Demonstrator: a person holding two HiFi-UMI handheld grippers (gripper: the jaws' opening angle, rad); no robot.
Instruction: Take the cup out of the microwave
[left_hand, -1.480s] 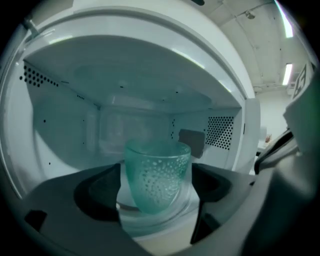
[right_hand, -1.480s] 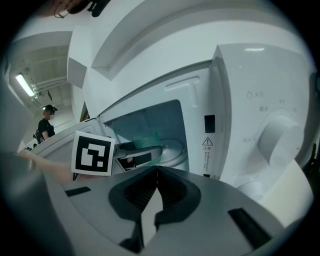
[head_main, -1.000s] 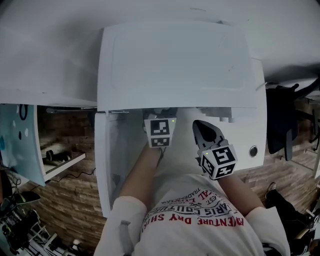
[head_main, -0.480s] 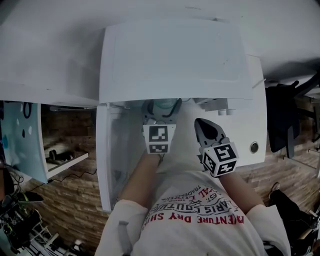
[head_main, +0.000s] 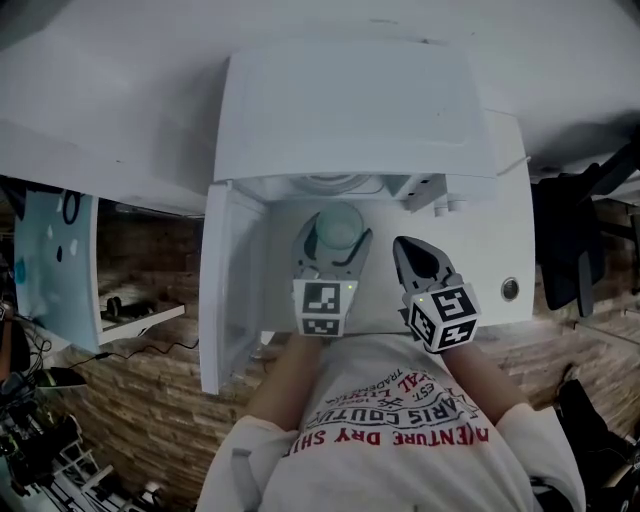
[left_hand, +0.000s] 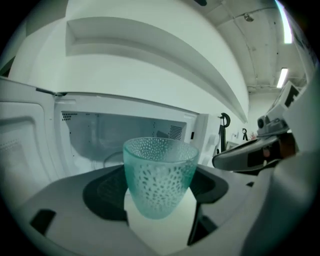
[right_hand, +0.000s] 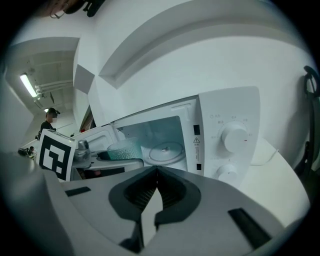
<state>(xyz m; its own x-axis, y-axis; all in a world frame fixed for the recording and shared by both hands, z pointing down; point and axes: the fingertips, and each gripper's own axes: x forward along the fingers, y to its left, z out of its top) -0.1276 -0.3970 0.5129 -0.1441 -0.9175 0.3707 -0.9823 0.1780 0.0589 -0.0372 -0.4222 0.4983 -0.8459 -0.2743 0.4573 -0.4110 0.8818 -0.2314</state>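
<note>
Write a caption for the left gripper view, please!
The left gripper holds a teal dimpled cup before the open white microwave.

Right gripper (right_hand: 155, 172), jaws together, faces open microwave (right_hand: 212, 122).

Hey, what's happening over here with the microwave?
A person is working with a hand-held gripper in each hand. The left hand-held gripper holds a teal dimpled glass cup between its jaws, just in front of the white microwave, whose door stands open at the left. The right hand-held gripper is shut and empty beside it.
</note>
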